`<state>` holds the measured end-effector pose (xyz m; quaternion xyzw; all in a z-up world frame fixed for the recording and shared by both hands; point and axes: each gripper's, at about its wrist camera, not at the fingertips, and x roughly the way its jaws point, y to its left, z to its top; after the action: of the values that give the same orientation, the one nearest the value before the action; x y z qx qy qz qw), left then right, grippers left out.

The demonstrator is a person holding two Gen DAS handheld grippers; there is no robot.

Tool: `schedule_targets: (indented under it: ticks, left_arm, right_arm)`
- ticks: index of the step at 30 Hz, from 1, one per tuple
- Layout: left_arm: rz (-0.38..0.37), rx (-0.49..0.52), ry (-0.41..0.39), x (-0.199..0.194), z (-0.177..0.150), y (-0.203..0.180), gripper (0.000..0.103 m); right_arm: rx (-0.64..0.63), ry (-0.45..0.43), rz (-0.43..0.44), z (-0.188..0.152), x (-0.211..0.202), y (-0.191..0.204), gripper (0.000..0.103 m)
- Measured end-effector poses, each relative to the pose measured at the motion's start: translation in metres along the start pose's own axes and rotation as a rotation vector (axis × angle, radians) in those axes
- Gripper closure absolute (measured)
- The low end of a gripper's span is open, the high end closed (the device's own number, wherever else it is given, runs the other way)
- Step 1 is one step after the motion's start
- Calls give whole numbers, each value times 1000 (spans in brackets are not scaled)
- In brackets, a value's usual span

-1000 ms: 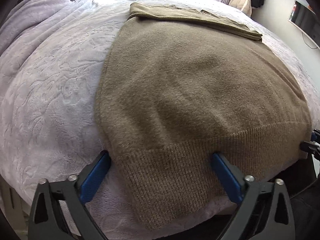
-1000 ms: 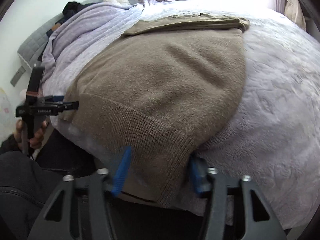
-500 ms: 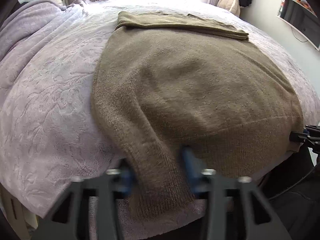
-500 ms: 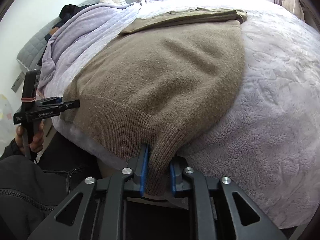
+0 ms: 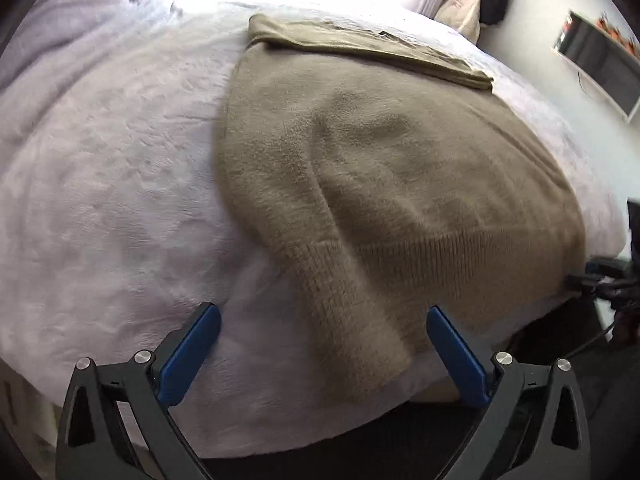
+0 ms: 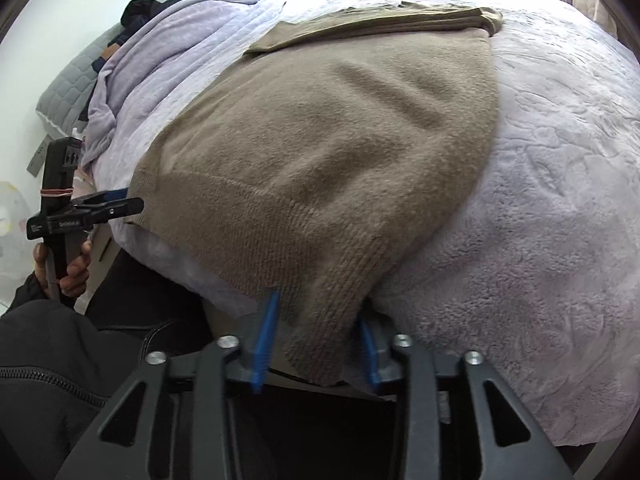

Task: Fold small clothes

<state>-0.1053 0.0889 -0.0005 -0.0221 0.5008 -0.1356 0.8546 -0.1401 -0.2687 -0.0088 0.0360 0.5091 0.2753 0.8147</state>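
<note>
**Hem corners between our fingers**

Our left gripper [image 5: 320, 354] stood wide open, its blue pads far apart on either side of the sweater's [image 5: 384, 168] near-left hem corner. That ribbed corner hung over the bed edge between the pads, and we could see neither pad touching it. We held nothing there.

Our right gripper [image 6: 318, 342] was partly open, its fingers [image 6: 264, 344] standing at either side of the other hem corner. The knit drooped down between them. The left pad lay close against the fabric, while the right pad was half hidden behind the knit, so we could not tell whether either one pressed it. The gap looked too wide for a firm pinch.

We saw the sweater, brown and fuzzy, lying flat on the pale blanket [image 5: 108, 184], its ribbed hem toward us at the mattress edge and its body running away up the bed. At its far end a band of the same brown fabric lay folded across the top. A soft ridge ran up the body from the left corner.

From the right wrist view we saw our left hand [image 6: 68, 264] gripping the left gripper's handle, with that gripper's tips just beside the hem's far corner. A lilac quilt [image 6: 168, 52] was heaped behind, along the bed's side.
</note>
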Motion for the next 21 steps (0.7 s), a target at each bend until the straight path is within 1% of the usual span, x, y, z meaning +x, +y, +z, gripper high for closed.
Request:
schedule_targets:
  ticks: [3,5,6,7,8,9,10,11,12,14,17,21]
  left_arm:
    - [-50,-22,15,1,-2,5,0]
    - [-91,-47,21,7,1,6,0]
    - [-110,-61,18,11,3,3,2]
    - [-105,-68,20,16,6,0,17]
    - [-86,-65,27,21,9,-3,27]
    - [-47,-54,31,23,11,-6,37]
    - [-37,-42,26,22,13,-8,60]
    - [-66,-38,19,17,13,-8,77]
    - [-90,-44,25,14,13,-6,92]
    - [-105,-66,19,7,15,-2,92]
    - [-90,-58,-5,0,19,-6,92]
    - [-107,-51,-95,-22,27,-9,92]
  right_arm:
    - [-9,-7,-6,0,1,2,57]
    - [18,-18,14,0,2,-2,57]
    - [38,-30,33,-1,1,-5,57]
    - [51,-36,45,-1,1,-7,63]
    - [63,-40,46,-1,1,-9,73]
    - [65,-42,27,-1,2,-11,90]
    - [69,-43,28,-1,2,-12,90]
    - [85,-52,48,-1,0,-14,90]
    - [88,-59,56,-1,-2,-14,91]
    - [82,-75,65,1,-7,-12,91]
    - [62,-139,75,7,-24,-5,91]
    - [46,-217,76,20,-46,-1,92]
